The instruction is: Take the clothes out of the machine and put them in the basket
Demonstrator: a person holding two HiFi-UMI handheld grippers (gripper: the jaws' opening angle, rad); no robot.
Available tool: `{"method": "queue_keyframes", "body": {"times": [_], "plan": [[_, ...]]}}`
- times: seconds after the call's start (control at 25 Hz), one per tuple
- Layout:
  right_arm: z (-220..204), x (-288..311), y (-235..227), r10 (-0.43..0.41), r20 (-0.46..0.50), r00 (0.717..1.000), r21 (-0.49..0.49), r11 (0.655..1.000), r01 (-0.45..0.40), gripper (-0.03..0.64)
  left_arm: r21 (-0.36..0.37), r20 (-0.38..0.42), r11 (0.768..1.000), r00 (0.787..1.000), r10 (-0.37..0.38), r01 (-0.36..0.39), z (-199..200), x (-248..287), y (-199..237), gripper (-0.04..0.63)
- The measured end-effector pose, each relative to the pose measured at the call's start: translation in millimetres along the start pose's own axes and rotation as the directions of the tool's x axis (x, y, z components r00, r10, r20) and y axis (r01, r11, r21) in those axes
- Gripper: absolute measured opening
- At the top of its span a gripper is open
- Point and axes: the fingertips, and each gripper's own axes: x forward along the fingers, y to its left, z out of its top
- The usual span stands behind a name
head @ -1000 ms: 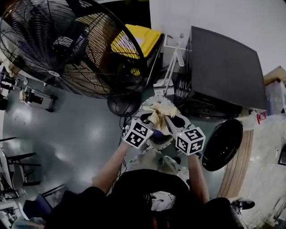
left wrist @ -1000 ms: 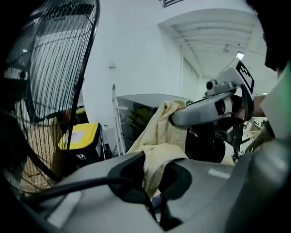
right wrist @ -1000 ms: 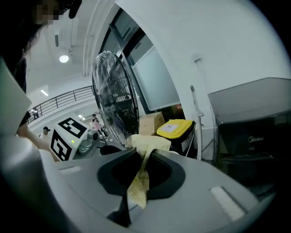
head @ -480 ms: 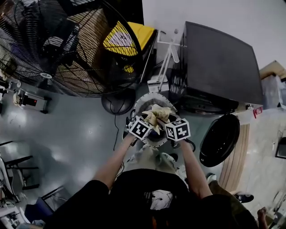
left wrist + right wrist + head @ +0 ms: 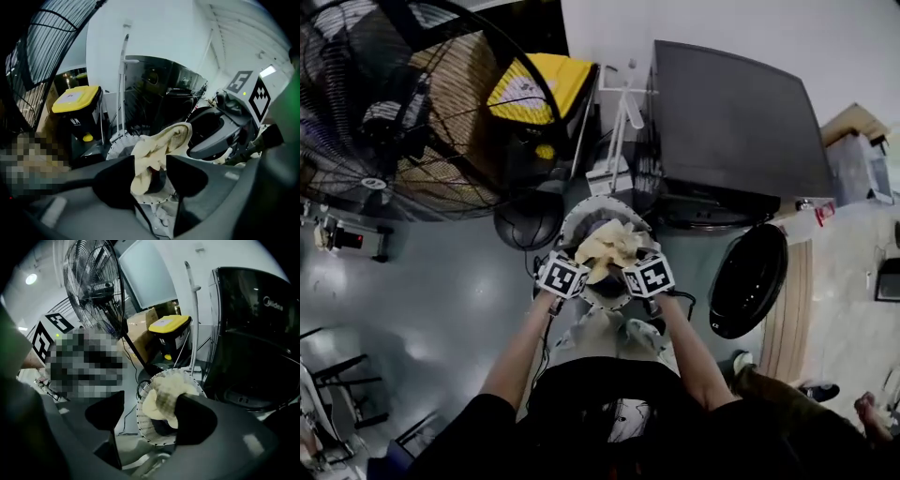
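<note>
The grey, glossy floor (image 5: 422, 281) fills the left of the head view and carries soft reflections. A large black cage fan (image 5: 398, 98) stands at upper left. A yellow-lidded bin (image 5: 530, 89) is just beside it, near the white wall (image 5: 741, 28). A thin white stand (image 5: 619, 103) rises near the bin. Pale wooden boards (image 5: 795, 319) lie at the right, and a cardboard box (image 5: 855, 122) sits further back. A round ceiling light (image 5: 32, 278) glows in the right gripper view.
</note>
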Motion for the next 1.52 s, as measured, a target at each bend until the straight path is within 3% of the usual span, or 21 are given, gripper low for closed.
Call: {"method": "queue_keyframes", "body": {"times": [0.04,0.2,0.52,0.84,1.28,1.52], "plan": [[-2.5,2.7,5.7,0.014,-0.003,1.000,0.005,1.000,-0.014,0.347,-0.005,-0.009,1.000,1.000,0.002,-0.002,-4.1,-1.7,0.9,0.190],[6.1,-3.3,6.4,-0.011,0.042,0.999,-0.046,0.999,0.013,0.348,0.027,0.078,0.999,0.997,0.018,-0.020,24.9,-19.0,-9.2,0.190],[23.7,-17.3,-2.7,-0.033,0.139,0.990,-0.010,0.999,0.035,0.313,0.051,0.100,0.998,0.994,-0.032,0.027,33.0,-10.6,-24.3,0.190],[34.7,-32.8,11.4,-0.042,0.221,0.974,-0.004,0.999,0.044,0.256,0.084,0.156,0.996,0.987,-0.027,0.014,48.0,-37.9,-22.8,0.190],[47.2,-97.5,45.5,-0.003,0.393,0.920,-0.042,0.999,0.021,0.129,0.069,0.301,0.998,0.953,-0.023,0.002,50.0,-89.7,-60.4,0.183],[32.4,-136.5,61.2,0.057,0.446,0.893,-0.072,0.997,-0.027,0.078,0.013,0.396,0.999,0.918,0.032,-0.041,50.7,-121.8,-89.3,0.156]]}}
